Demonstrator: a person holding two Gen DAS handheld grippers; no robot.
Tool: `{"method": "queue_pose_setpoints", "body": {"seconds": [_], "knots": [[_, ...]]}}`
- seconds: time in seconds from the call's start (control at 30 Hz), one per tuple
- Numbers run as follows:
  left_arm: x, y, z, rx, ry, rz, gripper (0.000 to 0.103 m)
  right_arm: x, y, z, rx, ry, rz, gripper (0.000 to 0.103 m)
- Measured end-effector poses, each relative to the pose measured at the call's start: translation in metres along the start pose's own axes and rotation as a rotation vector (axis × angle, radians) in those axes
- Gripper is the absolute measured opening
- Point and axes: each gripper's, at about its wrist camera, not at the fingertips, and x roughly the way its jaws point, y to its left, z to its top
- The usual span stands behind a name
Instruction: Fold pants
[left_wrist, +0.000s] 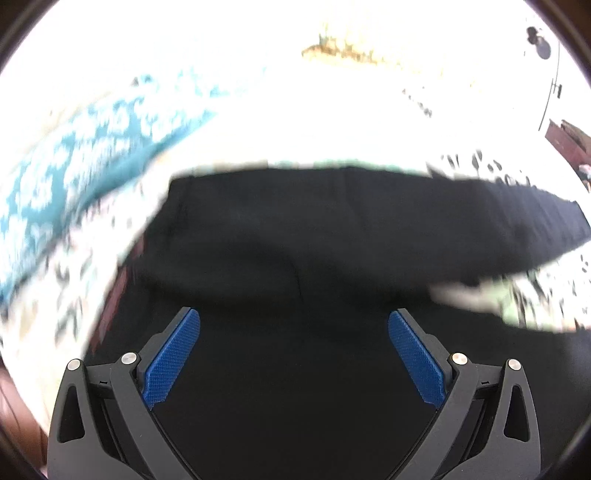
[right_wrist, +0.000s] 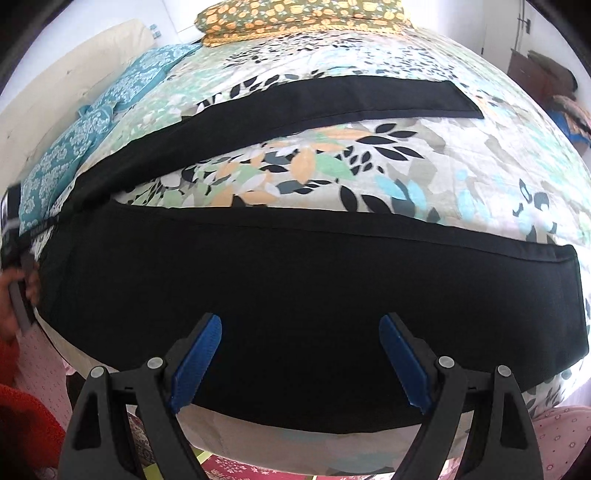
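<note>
Black pants (right_wrist: 295, 280) lie spread flat on a bed with a leaf-patterned cover (right_wrist: 424, 158). The near leg crosses the right wrist view and the far leg (right_wrist: 332, 99) runs behind it, apart from it. My right gripper (right_wrist: 300, 325) is open and empty just above the near leg's front edge. My left gripper (left_wrist: 294, 321) is open and empty above the waist end of the pants (left_wrist: 295, 240); that view is blurred and overexposed. The left gripper also shows at the far left of the right wrist view (right_wrist: 16, 258), by the waistband.
A teal patterned blanket (right_wrist: 92, 122) lies along the bed's left side. Yellow-patterned pillows (right_wrist: 295, 14) sit at the head. The bed's front edge is just below my right gripper, with a pink patterned fabric (right_wrist: 561, 435) and floor beneath. A dark cabinet (right_wrist: 532, 70) stands far right.
</note>
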Motion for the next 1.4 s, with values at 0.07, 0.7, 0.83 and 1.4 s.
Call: {"method": "queue_pose_setpoints", "body": {"seconds": [0.07,0.7,0.83,1.4], "knots": [[0.005,0.008,0.023,-0.015,-0.073,0.0,0.102,0.005,0.013,0.004,-0.01,0.009,0.007,0.087],[0.094,0.029,0.014,-0.023,0.062,-0.006,0.103,0.114,0.14,0.084,0.139,-0.027,0.12,0.094],[0.098,0.03,0.017,-0.022,0.063,-0.005,0.103,0.124,0.17,0.077,-0.099,-0.067,-0.041,0.102],[0.098,0.031,0.017,-0.023,0.064,-0.003,0.103,0.143,0.156,0.085,-0.079,-0.152,-0.027,0.103]]}}
